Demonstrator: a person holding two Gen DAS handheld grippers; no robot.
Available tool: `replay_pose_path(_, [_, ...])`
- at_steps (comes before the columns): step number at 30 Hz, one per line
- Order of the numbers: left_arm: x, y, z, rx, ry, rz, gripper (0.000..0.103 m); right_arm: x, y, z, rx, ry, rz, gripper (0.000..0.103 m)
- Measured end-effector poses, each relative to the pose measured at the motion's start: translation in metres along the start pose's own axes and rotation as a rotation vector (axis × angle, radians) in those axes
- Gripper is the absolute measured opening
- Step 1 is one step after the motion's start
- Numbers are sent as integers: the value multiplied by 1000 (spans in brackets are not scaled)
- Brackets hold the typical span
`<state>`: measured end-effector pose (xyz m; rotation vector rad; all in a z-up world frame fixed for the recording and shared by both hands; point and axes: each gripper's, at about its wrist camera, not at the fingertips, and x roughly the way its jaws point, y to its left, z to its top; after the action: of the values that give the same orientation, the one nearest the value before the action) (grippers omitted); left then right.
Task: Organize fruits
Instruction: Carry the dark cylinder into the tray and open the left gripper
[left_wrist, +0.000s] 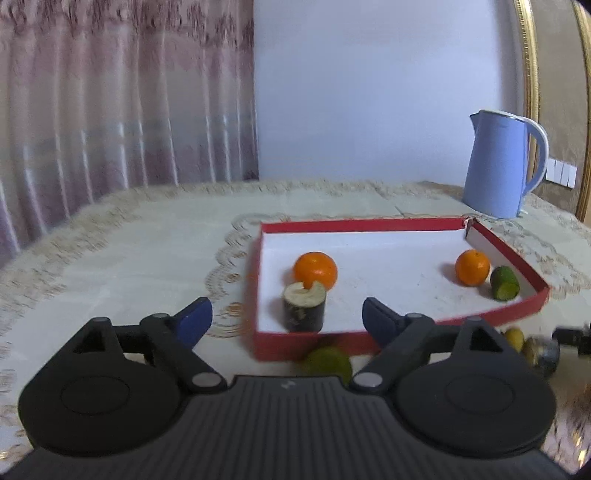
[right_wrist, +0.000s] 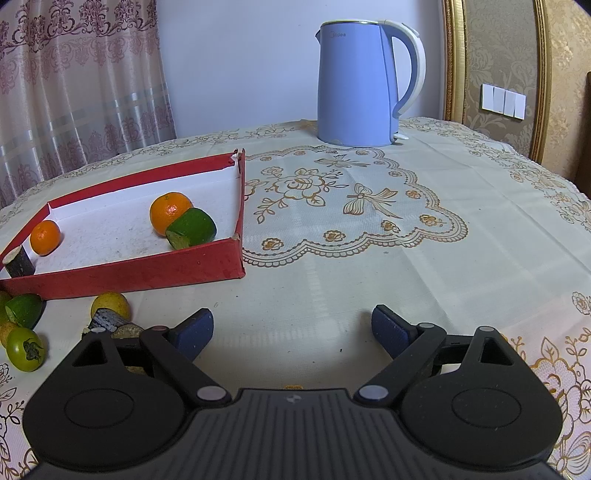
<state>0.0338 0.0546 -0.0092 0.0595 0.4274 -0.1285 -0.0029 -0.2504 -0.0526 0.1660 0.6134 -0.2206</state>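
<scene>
Fruit sorting into the red box (left_wrist: 406, 223): both grippers empty, jaws spread wide.
Left gripper (left_wrist: 286, 321) faces the dark stub (left_wrist: 304, 308) at 12 o'clock; loose green fruit (right_wrist: 24, 310) waits outside, so approach low and centred.

Shallow cardboard tray (right_wrist: 147, 271): red walls, white floor, holding two orange mandarins (right_wrist: 169, 217) and a green cut fruit (right_wrist: 192, 228). Cream worktop cloth (right_wrist: 369, 258) with gold floral lacework; pale blue kettle (right_wrist: 354, 85), white handle.

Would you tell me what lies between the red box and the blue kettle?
Only bare patterned tablecloth lies between the red box and the blue kettle, seen in the right wrist view.
</scene>
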Motion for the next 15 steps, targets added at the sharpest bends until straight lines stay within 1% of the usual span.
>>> replay_pose_path(1, [-7, 1, -4, 2, -8, 8, 91, 0, 0, 0, 0, 0, 0, 93])
replay_pose_path(2, [-11, 4, -8, -16, -4, 3, 95, 0, 0, 0, 0, 0, 0, 93])
replay_pose_path(4, [-15, 9, -17, -56, 39, -48, 97, 0, 0, 0, 0, 0, 0, 93])
replay_pose_path(5, [-14, 10, -22, -65, 75, -68, 97, 0, 0, 0, 0, 0, 0, 93])
replay_pose_path(6, [-12, 9, -27, -70, 104, -69, 97, 0, 0, 0, 0, 0, 0, 93])
replay_pose_path(9, [-5, 7, -35, -64, 153, -49, 96, 0, 0, 0, 0, 0, 0, 93])
replay_pose_path(10, [-7, 6, -35, -61, 149, -47, 97, 0, 0, 0, 1, 0, 0, 93])
replay_pose_path(11, [-8, 6, -35, -63, 139, -47, 101, 0, 0, 0, 2, -1, 1, 93])
replay_pose_path(12, [-7, 5, -35, -57, 145, -36, 103, 0, 0, 0, 5, -2, 4, 93])
replay_pose_path(15, [0, 3, -36, -33, 192, -8, 103, -1, -2, -1, 19, -7, 16, 93])
